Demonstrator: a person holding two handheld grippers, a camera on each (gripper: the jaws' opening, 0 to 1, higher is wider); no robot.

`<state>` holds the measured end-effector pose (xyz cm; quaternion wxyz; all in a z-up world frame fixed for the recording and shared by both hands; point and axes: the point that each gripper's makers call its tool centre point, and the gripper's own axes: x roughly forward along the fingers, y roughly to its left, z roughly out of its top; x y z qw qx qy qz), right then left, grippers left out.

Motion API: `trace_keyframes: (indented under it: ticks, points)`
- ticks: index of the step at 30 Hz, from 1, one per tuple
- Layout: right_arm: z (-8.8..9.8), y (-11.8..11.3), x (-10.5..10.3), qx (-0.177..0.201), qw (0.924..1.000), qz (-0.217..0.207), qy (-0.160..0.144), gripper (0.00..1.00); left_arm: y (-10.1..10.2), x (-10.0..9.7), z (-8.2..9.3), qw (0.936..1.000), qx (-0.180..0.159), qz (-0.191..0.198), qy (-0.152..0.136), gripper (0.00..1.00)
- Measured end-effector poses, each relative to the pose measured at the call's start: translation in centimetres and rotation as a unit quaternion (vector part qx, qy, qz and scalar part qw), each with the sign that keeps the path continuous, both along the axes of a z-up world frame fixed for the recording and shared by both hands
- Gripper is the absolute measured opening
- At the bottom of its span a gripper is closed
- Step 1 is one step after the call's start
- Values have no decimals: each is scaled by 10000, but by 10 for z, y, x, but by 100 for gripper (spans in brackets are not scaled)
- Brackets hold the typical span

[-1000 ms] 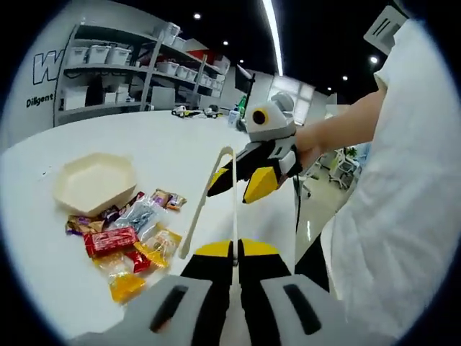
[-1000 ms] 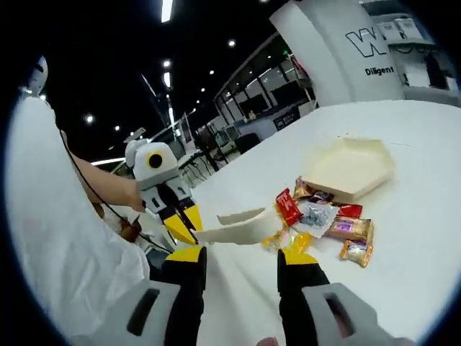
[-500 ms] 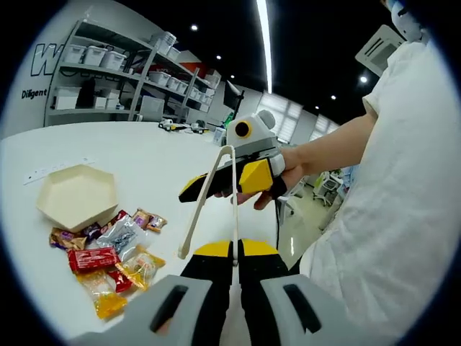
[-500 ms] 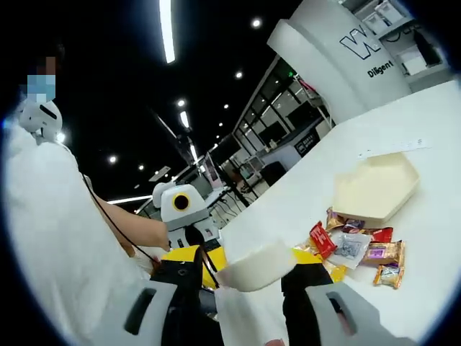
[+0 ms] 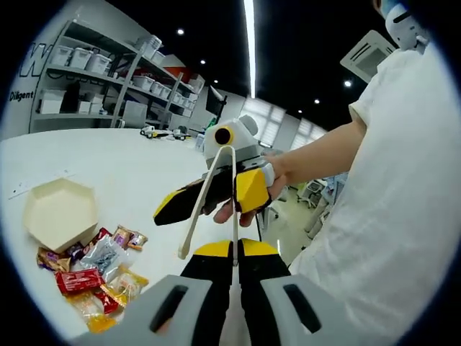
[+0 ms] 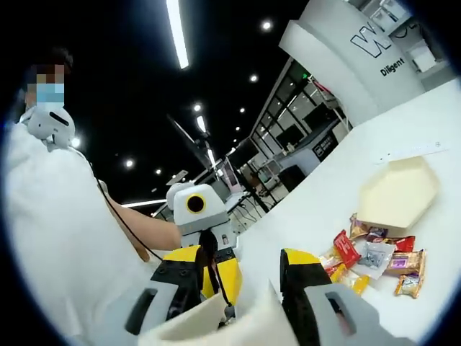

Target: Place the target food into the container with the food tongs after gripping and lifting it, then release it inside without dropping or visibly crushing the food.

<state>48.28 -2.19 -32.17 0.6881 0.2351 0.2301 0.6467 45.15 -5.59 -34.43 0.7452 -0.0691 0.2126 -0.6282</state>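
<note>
Big bright hall here, storage shelves (image 5: 86, 79) along the back in the upper left of the left gripper view, and a broad white desk (image 5: 108, 151) running out beneath them. At lower left on that desk sits the cream hexagonal container (image 5: 59, 213), and just beside it, toward the bottom of the frame, the pile of wrapped snacks (image 5: 97, 270), the target food among them, untouched.

Now the tool work, all of it up in the air. The left tongs (image 5: 234, 252) at the bottom centre are pinched narrow on the hinge end of the food tongs (image 5: 193, 223), propping them upright so their two cream arms splay open. The right tongs (image 5: 205, 205) come in mid-frame, jaws apart, one on either side of those arms. That looks to me like a handover, lining up a squeeze point partway along the arms. Whether the jaws are pressing yet, I cannot tell.

In the right gripper view the cream tool lies low between the wide jaws, snacks and container at middle right, well apart from everything in the air.
</note>
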Motion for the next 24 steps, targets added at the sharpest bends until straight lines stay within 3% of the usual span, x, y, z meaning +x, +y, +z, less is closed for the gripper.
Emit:
trace_keyframes:
  ticks: [11,17,24]
  points:
    - [5,0,-4,125,9999,66,33,35,-2,-4,3,9998,0,-204,18,0]
    - [5,-1,-5,99,9999,90,-101,29,-2,-5,4,9996,13,-264,8,0]
    - [6,-1,-10,76,9997,162,-168,29,-2,-8,5,9994,0,-353,61,0]
